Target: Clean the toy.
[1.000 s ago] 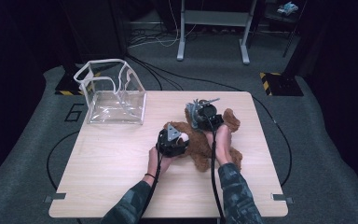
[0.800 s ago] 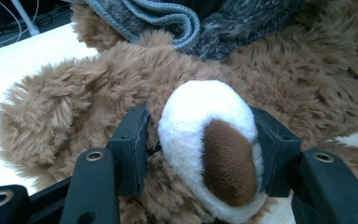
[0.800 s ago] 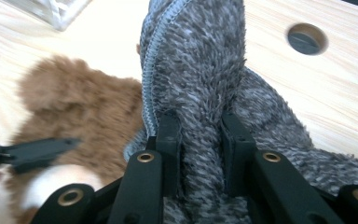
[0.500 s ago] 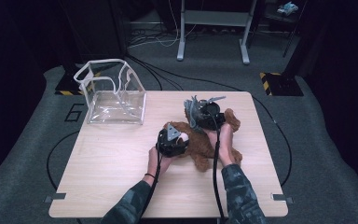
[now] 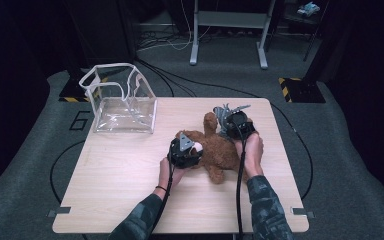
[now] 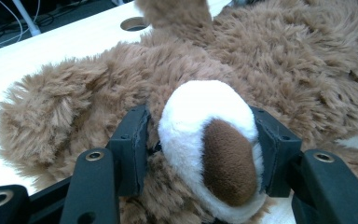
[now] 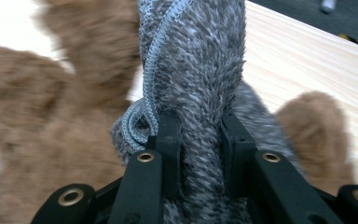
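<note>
Bear, brown plush w/ white snout (image 5: pixel 215 150), lies on the pale wooden bench (image 5: pixel 125 180), right of centre, head toward the left gripper (image 6: pixel 209 140). That gripper's fingers (image 6: pixel 133 140) are clamped on the white snout w/ brown nose (image 6: pixel 209 135), one pad each side, pressing into the plush; in the high view it sits at the bear's head (image 5: pixel 184 150), same spot as 1 s ago.

Right gripper (image 7: pixel 199 140) has its fingers (image 7: pixel 168 135) squeezed on a grey fuzzy fabric piece w/ pale blue trim (image 7: pixel 191 70), which rises between them; brown fur blurred behind. In the high view this gripper (image 5: pixel 236 122) and the grey piece (image 5: pixel 225 112) are at the bear's far side, shifted a bit right vs. 1 s ago; bear's body looks pulled slightly that way too, one limb now sticking up beside the grey piece.

Clear plastic bag w/ white edging (image 5: pixel 122 102) stands open at the bench's far left corner, well apart from bear, unchanged.
</note>
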Available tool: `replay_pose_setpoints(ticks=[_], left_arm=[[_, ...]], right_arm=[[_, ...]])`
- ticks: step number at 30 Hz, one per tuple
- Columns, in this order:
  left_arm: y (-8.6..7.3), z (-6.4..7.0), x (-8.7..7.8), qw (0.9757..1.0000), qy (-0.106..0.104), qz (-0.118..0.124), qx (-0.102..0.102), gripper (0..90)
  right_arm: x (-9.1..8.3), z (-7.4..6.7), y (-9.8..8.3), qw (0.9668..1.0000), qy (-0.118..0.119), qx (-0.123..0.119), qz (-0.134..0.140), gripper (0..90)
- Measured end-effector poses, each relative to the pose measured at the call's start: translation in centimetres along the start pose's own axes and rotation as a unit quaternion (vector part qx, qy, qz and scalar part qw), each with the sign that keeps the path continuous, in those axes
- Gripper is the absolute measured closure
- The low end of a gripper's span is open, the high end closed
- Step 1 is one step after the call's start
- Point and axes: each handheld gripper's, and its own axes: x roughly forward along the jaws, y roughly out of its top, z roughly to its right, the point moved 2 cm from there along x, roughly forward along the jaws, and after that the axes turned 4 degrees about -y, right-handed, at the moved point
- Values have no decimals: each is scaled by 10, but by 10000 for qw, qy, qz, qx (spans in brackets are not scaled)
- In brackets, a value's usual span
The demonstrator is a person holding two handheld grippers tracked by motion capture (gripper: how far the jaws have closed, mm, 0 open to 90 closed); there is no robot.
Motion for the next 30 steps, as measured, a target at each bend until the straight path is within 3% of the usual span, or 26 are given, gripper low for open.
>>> replay_pose_setpoints(ticks=[3,8,11,13,15,17,18,20,22,23,25,27,30], left_arm=[[0,0,0,10000,-7,-18,4,447],[0,0,0,10000,1,-5,3,447],[0,0,0,10000,1,2,-5,447],[0,0,0,10000,2,3,-9,447],[0,0,0,10000,4,3,-9,447],[0,0,0,10000,10,-1,-5,447],[0,0,0,10000,13,6,-13,447],[0,0,0,10000,8,-13,-10,447],[0,0,0,10000,10,-15,-9,447],[0,0,0,10000,13,1,-16,447],[0,0,0,10000,25,12,-9,446],[0,0,0,10000,10,-5,-1,447],[0,-1,0,10000,0,-2,-21,446]], right_arm=[[0,10,-1,9998,-199,44,-84,730],[-2,39,-8,9973,-627,233,-289,730],[-4,45,-9,9973,-606,373,-186,729],[-16,45,-6,9979,-437,470,70,727],[-24,40,-2,9979,-178,577,233,727],[-28,37,0,9979,-74,571,312,726],[-34,26,6,9976,201,533,404,726],[-35,22,7,9973,304,527,409,725],[-35,8,9,9973,476,359,421,724],[-28,-8,8,9967,691,271,340,723],[-25,-13,7,9964,751,234,315,723],[-14,-26,3,9944,1013,204,204,722],[3,-37,-2,9956,933,19,97,723]])
